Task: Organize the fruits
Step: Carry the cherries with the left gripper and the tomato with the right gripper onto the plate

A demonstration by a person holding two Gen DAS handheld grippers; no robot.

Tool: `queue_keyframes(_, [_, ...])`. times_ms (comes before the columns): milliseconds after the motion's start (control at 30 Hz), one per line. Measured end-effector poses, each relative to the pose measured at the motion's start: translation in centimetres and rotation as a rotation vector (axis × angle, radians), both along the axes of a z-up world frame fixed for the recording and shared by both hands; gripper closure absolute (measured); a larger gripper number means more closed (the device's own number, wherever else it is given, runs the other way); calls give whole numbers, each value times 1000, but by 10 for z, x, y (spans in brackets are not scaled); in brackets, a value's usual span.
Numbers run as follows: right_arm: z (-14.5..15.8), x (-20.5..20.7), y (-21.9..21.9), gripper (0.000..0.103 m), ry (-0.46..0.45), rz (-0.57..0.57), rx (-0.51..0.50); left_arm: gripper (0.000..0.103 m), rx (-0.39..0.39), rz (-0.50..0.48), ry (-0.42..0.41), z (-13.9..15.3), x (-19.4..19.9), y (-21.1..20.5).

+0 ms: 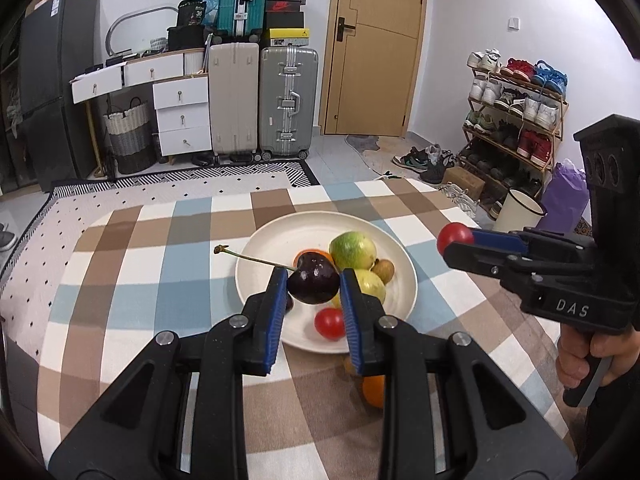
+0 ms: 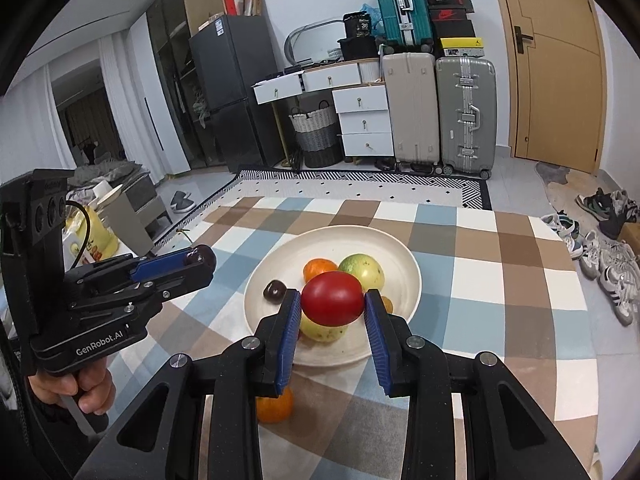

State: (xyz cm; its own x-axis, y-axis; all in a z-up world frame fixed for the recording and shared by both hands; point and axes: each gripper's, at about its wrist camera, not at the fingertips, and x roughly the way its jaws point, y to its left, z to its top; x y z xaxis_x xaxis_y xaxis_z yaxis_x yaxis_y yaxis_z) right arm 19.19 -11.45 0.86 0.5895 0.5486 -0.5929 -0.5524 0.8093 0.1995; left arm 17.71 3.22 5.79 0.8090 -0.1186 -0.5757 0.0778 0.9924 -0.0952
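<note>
1. Checked cloth in brown, blue and white covers the table (image 1: 160, 280), and beyond its far edge stand suitcases (image 1: 288, 104), a white drawer unit (image 1: 182, 116), a wooden door (image 1: 376, 48) and a shoe rack (image 1: 516, 120).
2. From the left wrist view, my left gripper (image 1: 313, 284) pinches a dark cherry (image 1: 313, 283) between its blue pads, the long stem (image 1: 250, 258) pointing left. It hangs above the near rim of the cream plate (image 1: 280, 240), which sits at the middle of the table.
3. On the plate lie a green fruit (image 1: 353, 250), a yellow-green fruit (image 1: 370, 282), a small brown fruit (image 1: 384, 270), an orange one (image 1: 306, 257) partly hidden behind the cherry, and a red tomato (image 1: 329, 323) near the front rim.
4. An orange (image 1: 374, 390) rests on the cloth just off the plate's near edge, partly behind my right finger.
5. My right gripper (image 1: 456, 240) shows at the right, near the table's right edge, clamped on a red tomato-like fruit (image 1: 454, 235).
6. From the right wrist view, my right gripper (image 2: 332, 300) squeezes that red fruit (image 2: 332, 299) over the plate's (image 2: 400, 248) near half.
7. A second dark cherry (image 2: 274, 290) lies on the plate's left side.
8. My left gripper (image 2: 198, 260) shows at the left, gripping its cherry (image 2: 199, 257) beside the table's left edge.
</note>
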Motion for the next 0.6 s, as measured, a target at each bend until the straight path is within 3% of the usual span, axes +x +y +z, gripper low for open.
queue_keyframes(333, [-4, 27, 7, 70, 44, -84, 55, 79, 7, -6, 3, 2, 29, -6])
queue_keyframes(600, [-21, 37, 16, 70, 58, -98, 52, 79, 18, 29, 39, -22, 50, 8])
